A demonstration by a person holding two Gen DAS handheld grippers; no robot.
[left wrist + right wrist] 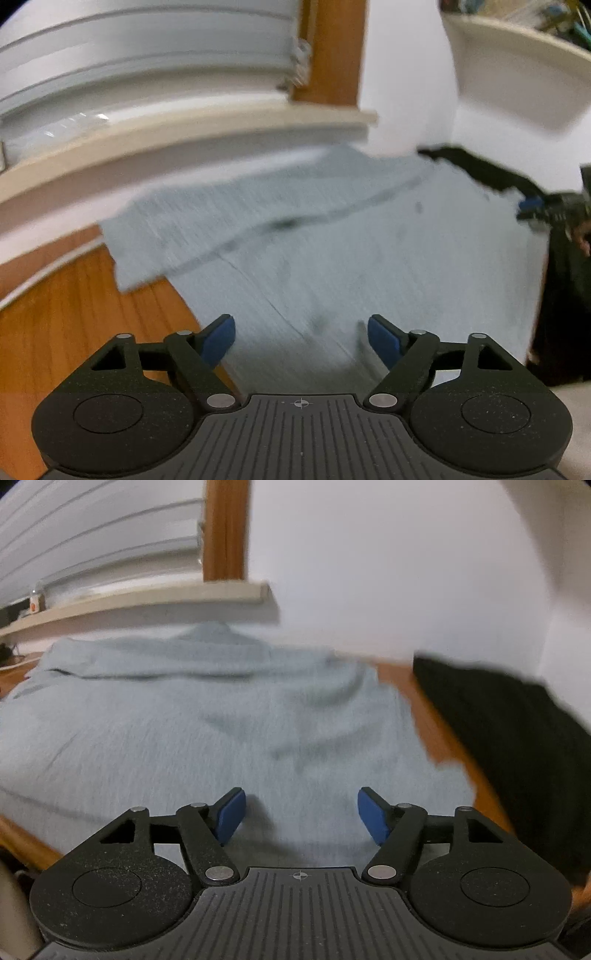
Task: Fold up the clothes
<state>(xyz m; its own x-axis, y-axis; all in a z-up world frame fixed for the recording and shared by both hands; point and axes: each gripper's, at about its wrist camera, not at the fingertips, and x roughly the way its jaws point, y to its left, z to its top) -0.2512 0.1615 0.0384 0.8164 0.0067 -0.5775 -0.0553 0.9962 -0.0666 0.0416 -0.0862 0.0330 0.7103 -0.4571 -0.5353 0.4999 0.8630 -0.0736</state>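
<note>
A light grey-blue garment [332,251] lies spread on the wooden table [74,325], one sleeve reaching out to the left. My left gripper [301,338] hovers over its near part, open, with nothing between the blue pads [221,338]. In the right wrist view the same garment [207,716] fills the middle, wrinkled near the far edge. My right gripper [301,814] is open above the cloth, its pads clear of it. The other gripper [532,203] shows at the far right of the left wrist view. Both pictures are blurred.
A black cloth [517,731] lies on the table to the right of the garment. Behind runs a pale window sill [184,136] with white blinds [147,55] and a wooden frame [225,528]. A white wall [388,554] stands at the back right.
</note>
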